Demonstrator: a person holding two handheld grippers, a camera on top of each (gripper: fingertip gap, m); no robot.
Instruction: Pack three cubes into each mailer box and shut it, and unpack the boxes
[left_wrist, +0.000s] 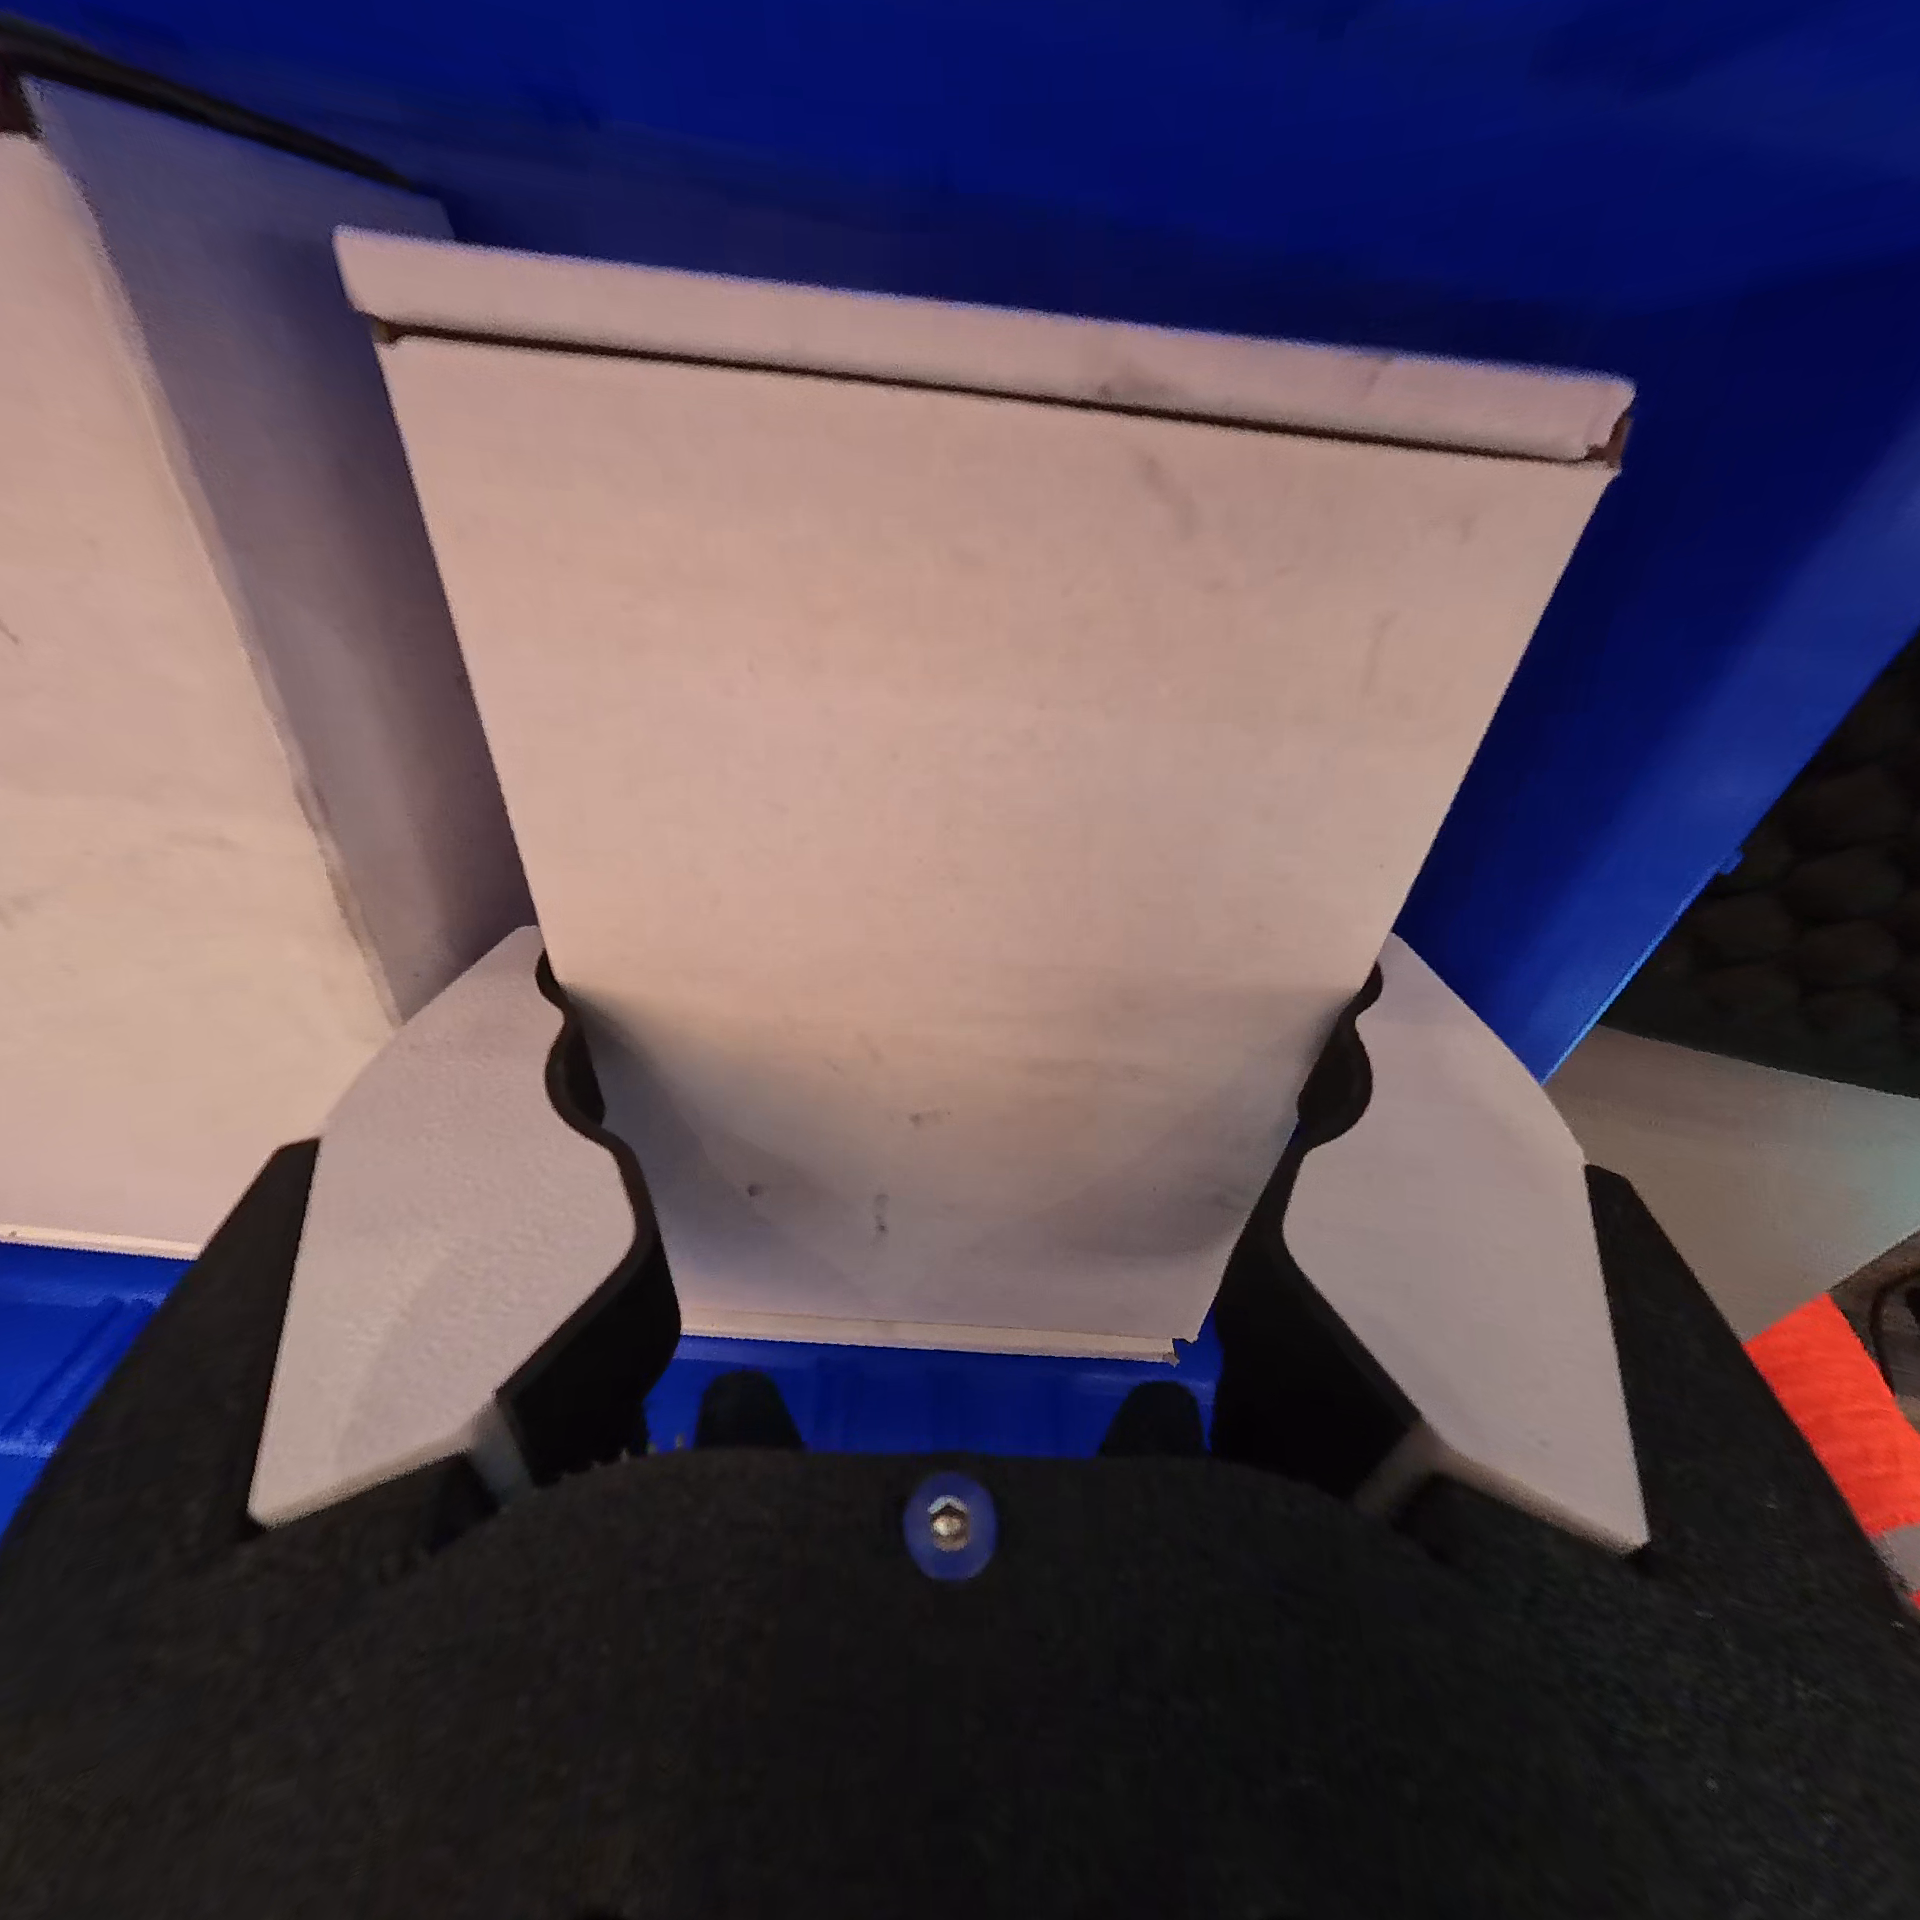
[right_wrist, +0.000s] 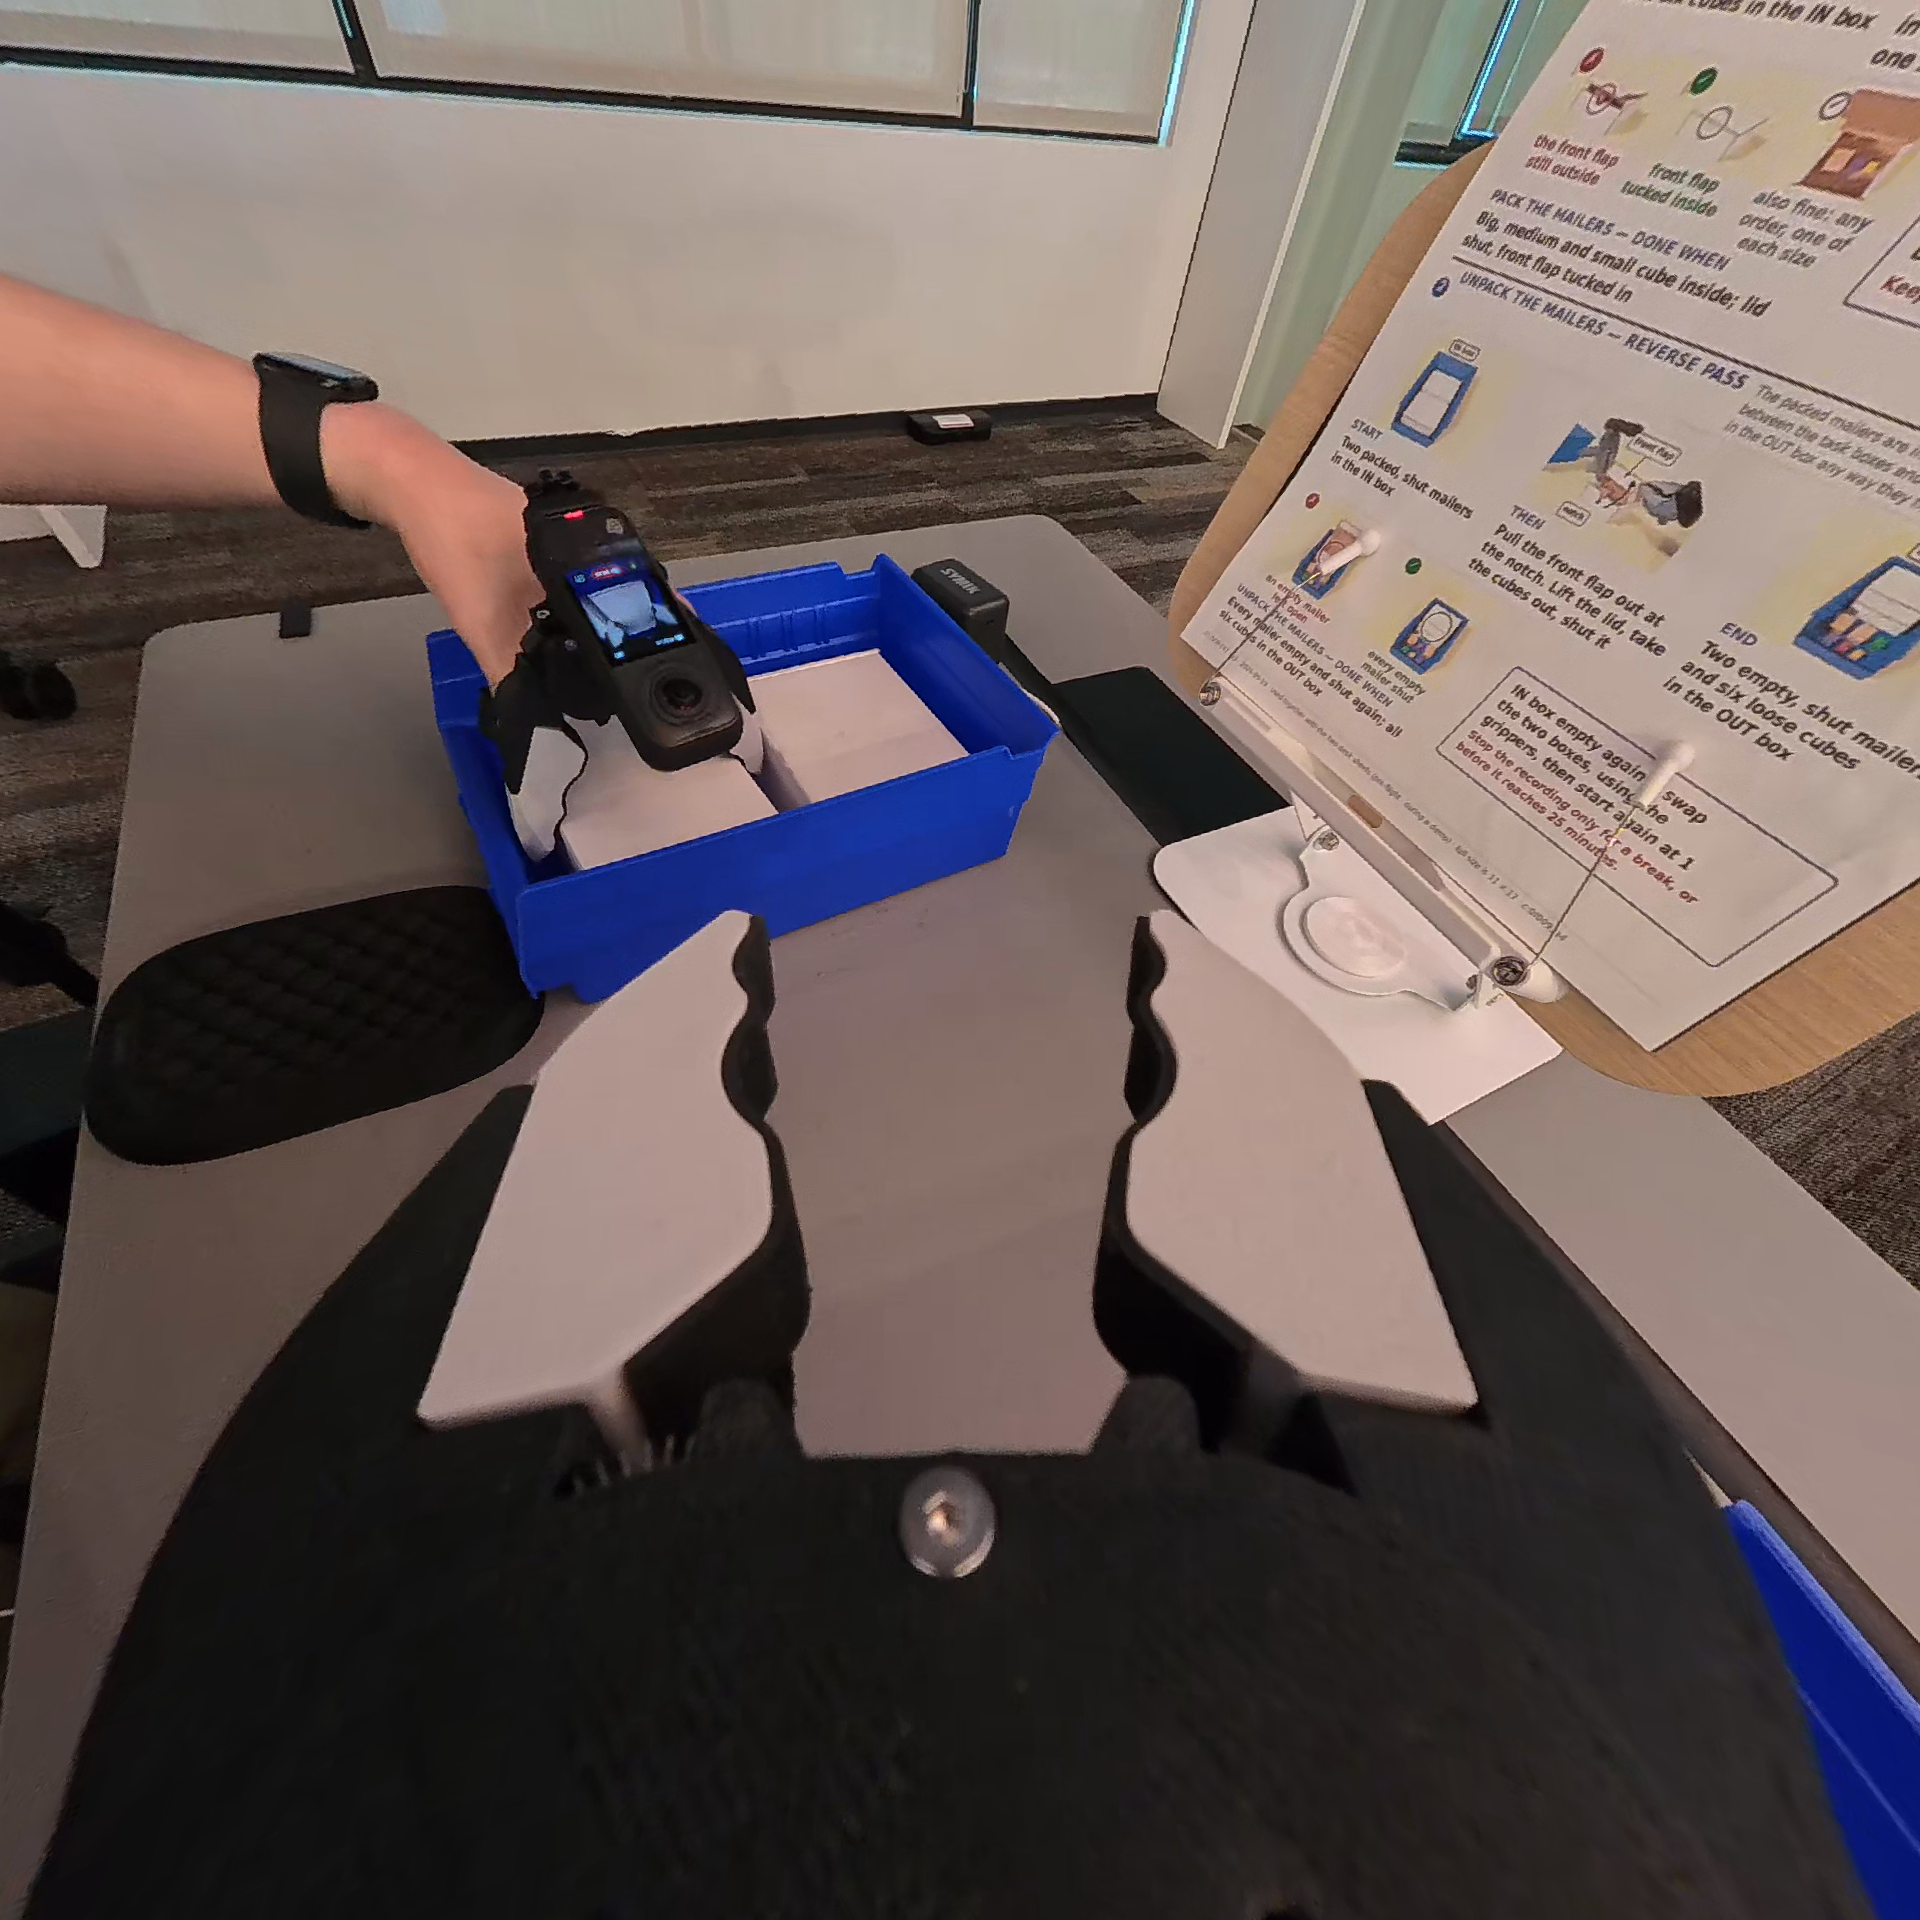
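Observation:
Two shut white mailer boxes lie side by side in a blue bin (right_wrist: 790, 862) on the grey table. My left gripper (left_wrist: 961, 951) reaches down into the bin (left_wrist: 1039, 156) and straddles the nearer mailer box (left_wrist: 935, 727). Its pads touch both long sides, so it is shut on the box. The second mailer (left_wrist: 125, 831) lies beside it. In the right wrist view the left gripper (right_wrist: 644, 774) sits over that mailer (right_wrist: 665, 821), next to the other mailer (right_wrist: 862, 717). My right gripper (right_wrist: 951, 935) is open and empty above the table. No cubes show.
A person's arm with a black watch (right_wrist: 301, 436) holds the left gripper. An instruction sheet on a white stand (right_wrist: 1610, 520) stands at the right. A black mesh pad (right_wrist: 301, 1018) lies left of the bin. A second blue bin's edge (right_wrist: 1849, 1714) shows bottom right. My hands' fingertips stand some 40 centimetres from each other.

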